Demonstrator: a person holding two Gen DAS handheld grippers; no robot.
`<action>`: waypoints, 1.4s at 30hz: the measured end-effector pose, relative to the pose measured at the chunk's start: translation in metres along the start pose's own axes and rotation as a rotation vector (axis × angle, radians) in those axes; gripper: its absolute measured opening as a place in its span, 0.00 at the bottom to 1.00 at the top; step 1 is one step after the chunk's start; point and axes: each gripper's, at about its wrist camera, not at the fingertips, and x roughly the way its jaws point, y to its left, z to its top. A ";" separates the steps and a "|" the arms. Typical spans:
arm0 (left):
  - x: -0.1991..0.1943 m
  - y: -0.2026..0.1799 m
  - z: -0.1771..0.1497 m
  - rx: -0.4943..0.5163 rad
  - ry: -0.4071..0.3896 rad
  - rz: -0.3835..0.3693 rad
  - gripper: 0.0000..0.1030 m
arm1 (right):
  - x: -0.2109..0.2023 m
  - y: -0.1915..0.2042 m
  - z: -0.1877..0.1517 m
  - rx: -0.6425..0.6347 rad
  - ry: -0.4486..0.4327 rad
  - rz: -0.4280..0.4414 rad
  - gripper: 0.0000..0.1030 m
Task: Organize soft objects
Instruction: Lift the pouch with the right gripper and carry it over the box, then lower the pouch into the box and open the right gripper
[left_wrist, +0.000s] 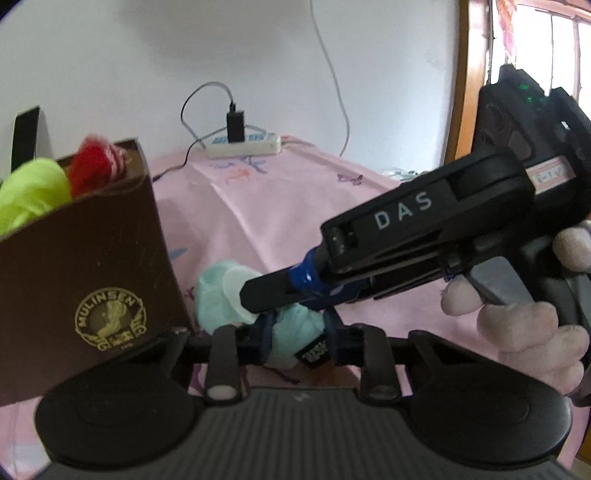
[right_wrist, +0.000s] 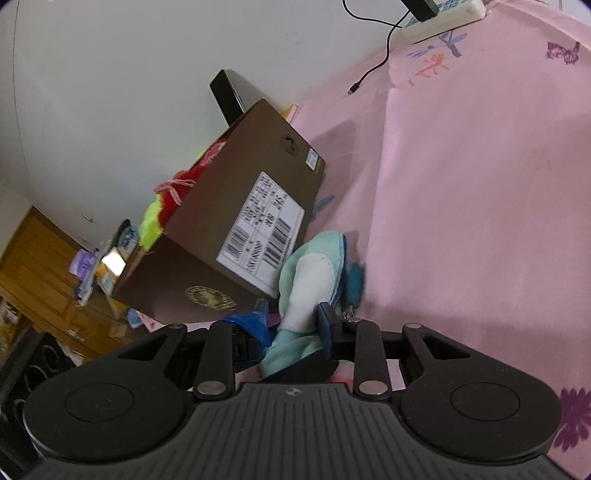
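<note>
A mint-green and white soft toy (left_wrist: 218, 295) lies on the pink sheet beside a brown cardboard box (left_wrist: 85, 266). My left gripper (left_wrist: 295, 339) is shut on the toy's lower part. My right gripper (left_wrist: 255, 291) reaches in from the right and is shut on the same toy; in the right wrist view its fingers (right_wrist: 328, 325) clamp the toy (right_wrist: 310, 273) beside the box (right_wrist: 229, 221). The box holds a yellow-green soft object (left_wrist: 29, 192) and a red one (left_wrist: 92, 166).
A white power strip (left_wrist: 243, 146) with a black charger and cables lies at the far edge of the pink sheet (left_wrist: 280, 206). A wooden cabinet (right_wrist: 40, 266) stands behind the box. A black flat object (left_wrist: 26, 136) leans on the wall.
</note>
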 end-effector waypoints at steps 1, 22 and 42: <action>-0.003 -0.003 0.000 0.016 -0.015 0.003 0.24 | -0.003 0.000 0.000 0.012 -0.004 0.011 0.10; -0.098 0.022 0.099 0.227 -0.254 0.103 0.23 | -0.040 0.109 0.067 -0.101 -0.203 0.204 0.09; -0.011 0.131 0.114 0.048 -0.024 0.193 0.56 | 0.088 0.093 0.111 -0.182 -0.192 -0.039 0.13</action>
